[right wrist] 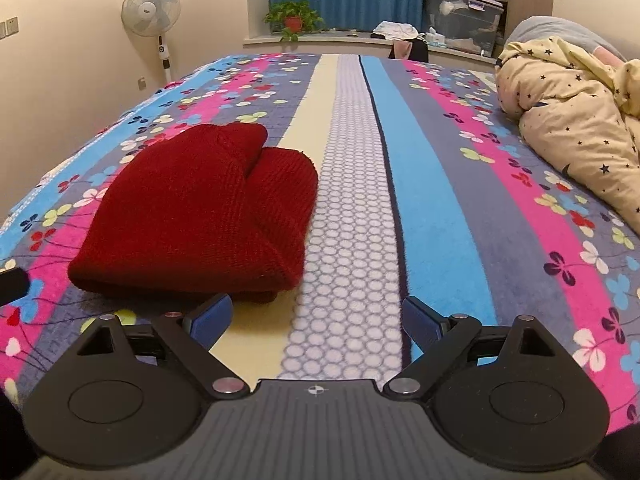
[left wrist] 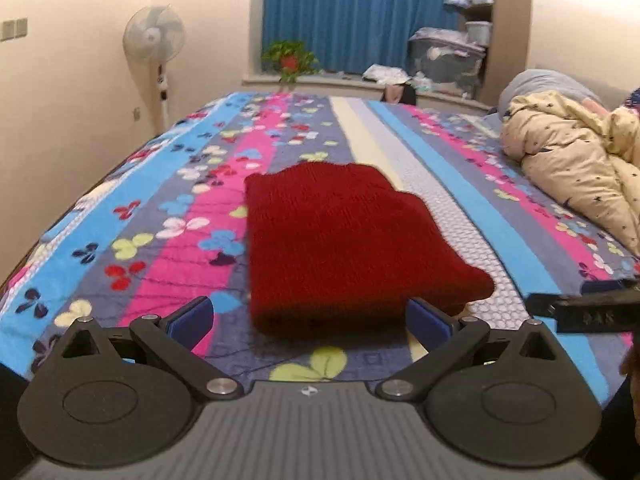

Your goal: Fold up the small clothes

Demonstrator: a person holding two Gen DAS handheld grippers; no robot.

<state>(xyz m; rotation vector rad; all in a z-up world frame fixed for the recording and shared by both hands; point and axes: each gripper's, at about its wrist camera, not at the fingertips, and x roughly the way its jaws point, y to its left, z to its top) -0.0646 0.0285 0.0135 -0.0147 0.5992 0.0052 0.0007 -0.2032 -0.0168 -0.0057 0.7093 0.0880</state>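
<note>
A dark red knitted garment point(left wrist: 344, 240) lies folded into a thick bundle on the striped flowered bedspread point(left wrist: 120, 208). My left gripper point(left wrist: 312, 320) is open, its blue pads spread wide just short of the bundle's near edge, touching nothing. In the right wrist view the same red garment point(right wrist: 200, 212) lies ahead and to the left. My right gripper point(right wrist: 318, 318) is open over the pale dotted stripe, with only bedspread point(right wrist: 440, 200) between its fingers. The black tip of the right gripper point(left wrist: 584, 312) pokes in at the right edge of the left wrist view.
A crumpled cream quilt with dark stars point(right wrist: 572, 120) is heaped on the bed's right side. Beyond the far end of the bed stand a white pedestal fan point(right wrist: 152, 8), a potted plant point(right wrist: 294, 18) on a ledge, blue curtains and plastic storage boxes point(right wrist: 464, 12).
</note>
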